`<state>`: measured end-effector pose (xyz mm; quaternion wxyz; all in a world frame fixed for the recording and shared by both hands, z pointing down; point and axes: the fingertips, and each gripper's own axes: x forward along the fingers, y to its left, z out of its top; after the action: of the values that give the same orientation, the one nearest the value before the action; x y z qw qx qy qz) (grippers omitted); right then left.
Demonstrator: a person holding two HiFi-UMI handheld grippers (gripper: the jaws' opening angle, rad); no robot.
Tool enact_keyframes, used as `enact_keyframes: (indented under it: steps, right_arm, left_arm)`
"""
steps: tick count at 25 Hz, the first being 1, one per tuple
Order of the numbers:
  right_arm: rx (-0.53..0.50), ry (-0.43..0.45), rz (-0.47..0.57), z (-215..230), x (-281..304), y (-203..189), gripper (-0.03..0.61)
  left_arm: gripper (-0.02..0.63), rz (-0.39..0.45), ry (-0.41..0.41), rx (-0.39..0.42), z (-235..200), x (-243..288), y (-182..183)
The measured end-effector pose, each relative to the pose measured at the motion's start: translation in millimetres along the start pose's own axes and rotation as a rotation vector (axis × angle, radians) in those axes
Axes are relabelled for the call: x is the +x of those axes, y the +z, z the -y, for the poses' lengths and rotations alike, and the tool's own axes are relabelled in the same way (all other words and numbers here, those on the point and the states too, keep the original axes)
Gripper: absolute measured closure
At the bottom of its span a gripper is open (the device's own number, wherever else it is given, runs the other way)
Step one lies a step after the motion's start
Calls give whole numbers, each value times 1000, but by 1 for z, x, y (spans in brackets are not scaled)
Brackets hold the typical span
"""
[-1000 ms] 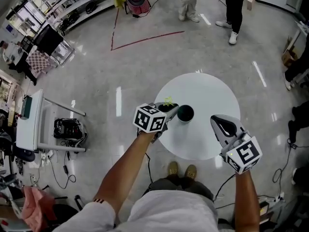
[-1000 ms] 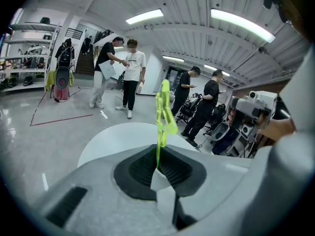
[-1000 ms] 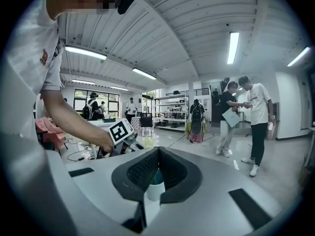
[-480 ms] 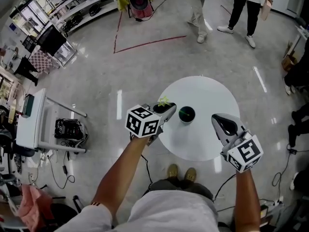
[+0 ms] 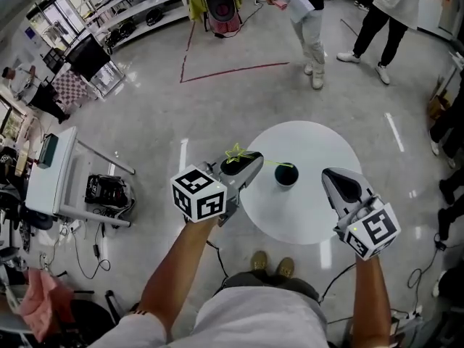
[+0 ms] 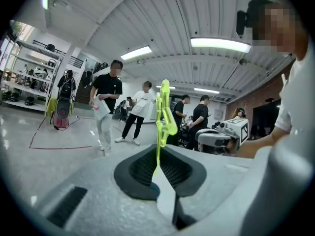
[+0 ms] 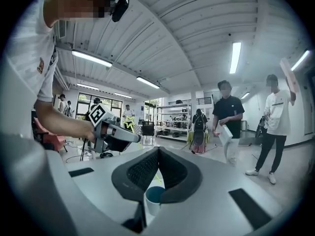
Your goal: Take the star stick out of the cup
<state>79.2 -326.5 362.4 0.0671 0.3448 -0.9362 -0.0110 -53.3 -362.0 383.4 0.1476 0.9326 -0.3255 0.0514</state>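
Note:
My left gripper (image 5: 250,159) is shut on a thin yellow-green star stick (image 5: 237,153), and the star sticks out past its tips. From there the stick slants right and down to the rim of the dark cup (image 5: 286,175) on the round white table (image 5: 312,143). Whether its end is still inside I cannot tell. In the left gripper view the stick (image 6: 160,127) stands pinched between the pads (image 6: 142,168). My right gripper (image 5: 335,176) hovers right of the cup, shut and holding nothing. In the right gripper view the cup (image 7: 155,198) shows below its closed jaws.
Two people (image 5: 308,20) stand on the grey floor beyond the table, near a red tape line (image 5: 232,69). A white cart (image 5: 51,183) and cables lie to the left, with shelving (image 5: 138,2) at the back left. My shoes (image 5: 272,259) show under the table's near edge.
My left gripper has drawn back to the left and up from the cup with the star stick in it. The gap between gripper and cup has grown. The right gripper has hardly moved.

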Motion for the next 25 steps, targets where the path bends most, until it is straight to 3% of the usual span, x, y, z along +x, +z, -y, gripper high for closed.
enact_keyframes:
  steps: [11, 25]
  right_arm:
    - [7, -16, 97, 11, -13, 42, 568]
    - [-13, -35, 167, 3, -26, 66, 568]
  left_arm:
    - [584, 248, -2, 35, 32, -31, 57]
    - [586, 381, -18, 115, 62, -49, 85]
